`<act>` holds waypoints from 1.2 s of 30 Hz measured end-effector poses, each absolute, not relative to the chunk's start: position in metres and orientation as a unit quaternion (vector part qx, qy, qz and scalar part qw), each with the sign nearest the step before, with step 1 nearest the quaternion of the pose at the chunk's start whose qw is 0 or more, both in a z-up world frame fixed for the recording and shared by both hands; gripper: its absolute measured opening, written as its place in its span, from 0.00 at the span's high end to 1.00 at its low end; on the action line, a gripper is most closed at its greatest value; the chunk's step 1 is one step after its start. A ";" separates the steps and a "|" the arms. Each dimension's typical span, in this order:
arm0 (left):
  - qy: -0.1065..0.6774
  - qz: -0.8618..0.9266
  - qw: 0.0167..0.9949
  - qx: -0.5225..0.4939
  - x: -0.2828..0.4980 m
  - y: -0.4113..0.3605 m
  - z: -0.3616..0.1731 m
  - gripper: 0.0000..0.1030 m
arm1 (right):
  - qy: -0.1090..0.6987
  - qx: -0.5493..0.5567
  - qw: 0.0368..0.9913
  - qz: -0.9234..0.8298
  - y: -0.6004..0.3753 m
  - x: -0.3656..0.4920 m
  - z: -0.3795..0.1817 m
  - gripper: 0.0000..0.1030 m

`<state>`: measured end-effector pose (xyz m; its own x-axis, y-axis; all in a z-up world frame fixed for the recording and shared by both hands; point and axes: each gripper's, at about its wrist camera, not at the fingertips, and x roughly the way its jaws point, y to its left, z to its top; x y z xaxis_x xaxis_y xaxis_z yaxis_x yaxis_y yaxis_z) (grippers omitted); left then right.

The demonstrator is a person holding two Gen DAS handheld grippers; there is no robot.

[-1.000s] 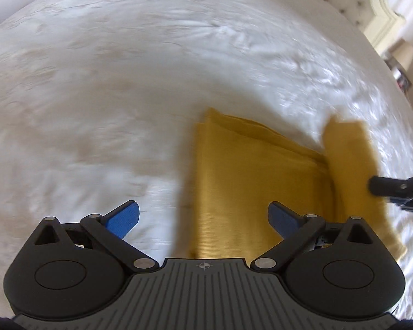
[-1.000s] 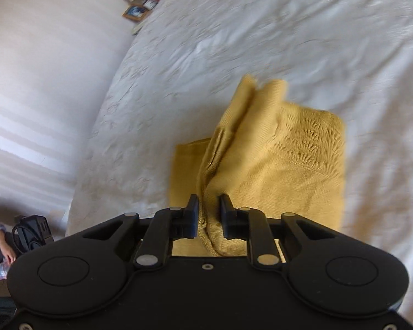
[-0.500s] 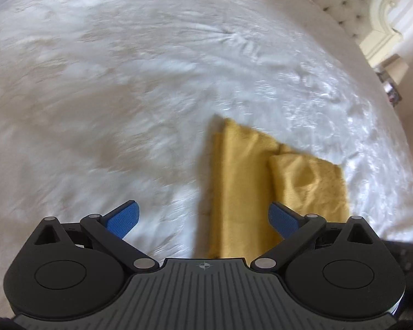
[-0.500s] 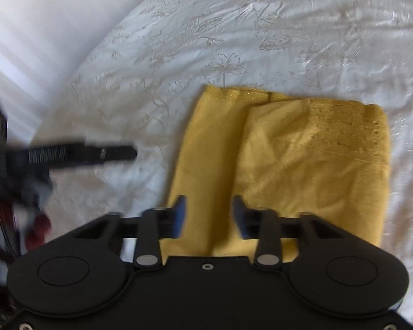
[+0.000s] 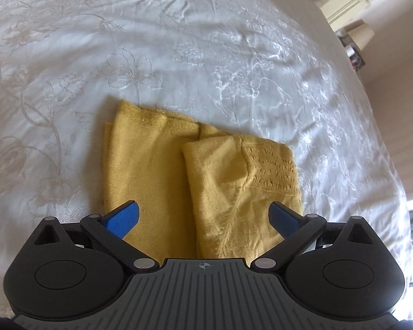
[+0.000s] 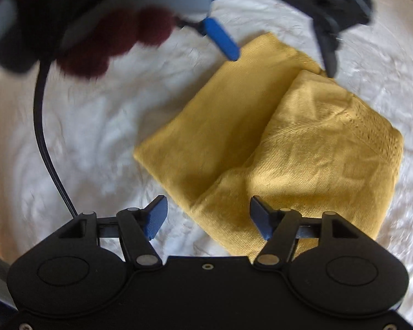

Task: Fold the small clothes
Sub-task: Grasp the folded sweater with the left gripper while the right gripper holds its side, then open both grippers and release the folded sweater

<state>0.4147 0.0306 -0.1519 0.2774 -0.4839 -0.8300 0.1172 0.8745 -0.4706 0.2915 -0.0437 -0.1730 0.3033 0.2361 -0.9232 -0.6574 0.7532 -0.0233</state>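
Jaws on both grippers standing apart, gripping nothing – left gripper [image 5: 203,217] and right gripper [image 6: 208,221] hovering over yellow knit garment [image 5: 195,176], lying half-folded on bed [image 5: 179,55]; next grasp wants a flat edge

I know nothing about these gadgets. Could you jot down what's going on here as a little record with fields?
Setting: white embroidered bedspread
Garment: yellow knit garment, lying partly folded, one flap laid over its right side
Left gripper: open, blue fingers over the garment's near edge, holding nothing
Right gripper: open, has just let go; the garment's corner lies below its fingers, ungripped
Person: gloved hand on the left gripper
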 end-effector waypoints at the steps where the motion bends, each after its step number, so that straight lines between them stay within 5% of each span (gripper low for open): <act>1: 0.573 -0.194 0.780 -0.161 0.414 0.030 -0.153 0.01 | 0.515 -0.204 0.782 0.286 -0.046 0.292 -0.173 0.62; 3: 0.578 -0.194 0.776 -0.161 0.413 0.030 -0.156 0.01 | 0.516 -0.163 0.792 0.283 -0.057 0.296 -0.165 0.81; 12: 0.602 -0.193 0.750 -0.193 0.416 0.025 -0.176 0.01 | 0.500 0.056 0.843 0.192 -0.142 0.309 -0.128 0.84; 24: 0.587 -0.215 0.751 -0.212 0.432 -0.013 -0.196 0.03 | 0.507 0.108 0.838 0.171 -0.169 0.302 -0.136 0.84; 25: 0.582 -0.213 0.759 -0.198 0.434 -0.016 -0.192 0.16 | 0.507 0.110 0.837 0.172 -0.168 0.301 -0.136 0.84; 26: 0.580 -0.206 0.768 -0.179 0.436 -0.019 -0.189 0.43 | 0.507 0.112 0.837 0.174 -0.167 0.300 -0.137 0.84; 29: 0.581 -0.200 0.779 -0.126 0.442 -0.025 -0.183 0.86 | 0.504 0.113 0.838 0.178 -0.161 0.299 -0.137 0.84; 36: 0.543 -0.257 0.797 -0.065 0.436 -0.025 -0.145 0.87 | 0.487 0.126 0.842 0.196 -0.148 0.294 -0.124 0.85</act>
<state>0.4356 -0.0254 -0.1453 0.2774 -0.4806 -0.8319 0.3386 0.8592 -0.3835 0.2943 -0.1481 -0.1241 0.4495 0.4532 -0.7698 -0.2076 0.8912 0.4034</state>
